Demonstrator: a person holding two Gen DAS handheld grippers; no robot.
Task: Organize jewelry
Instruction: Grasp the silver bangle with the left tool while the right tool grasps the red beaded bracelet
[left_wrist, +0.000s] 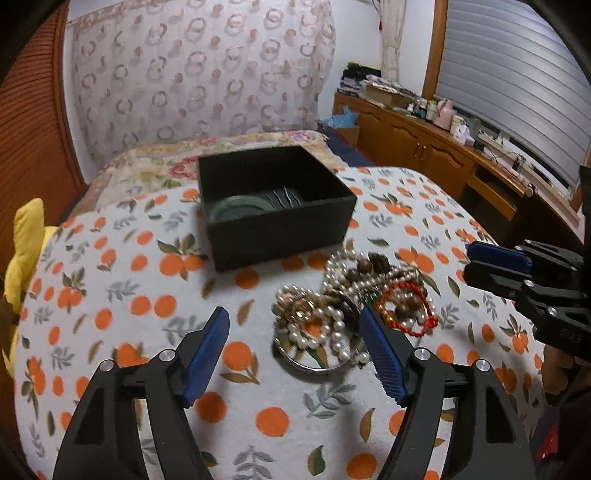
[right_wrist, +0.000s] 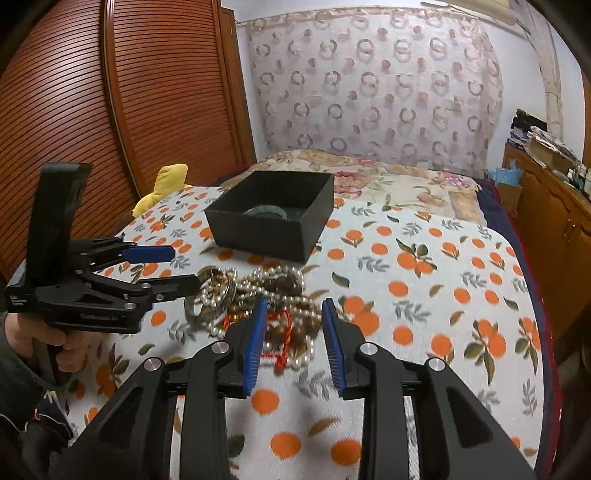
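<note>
Jewelry pile (left_wrist: 354, 306) seen just ahead of both grippers, nearer right gripper (right_wrist: 295, 343); left gripper (left_wrist: 295, 350) spread wide, right gripper parted, nothing held

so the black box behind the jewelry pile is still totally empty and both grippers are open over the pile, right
Not quite: the black box is not empty. The left wrist view shows a green bangle lying inside it. The rest holds: the box sits behind the jewelry pile, and the left gripper and right gripper are both open.
</note>
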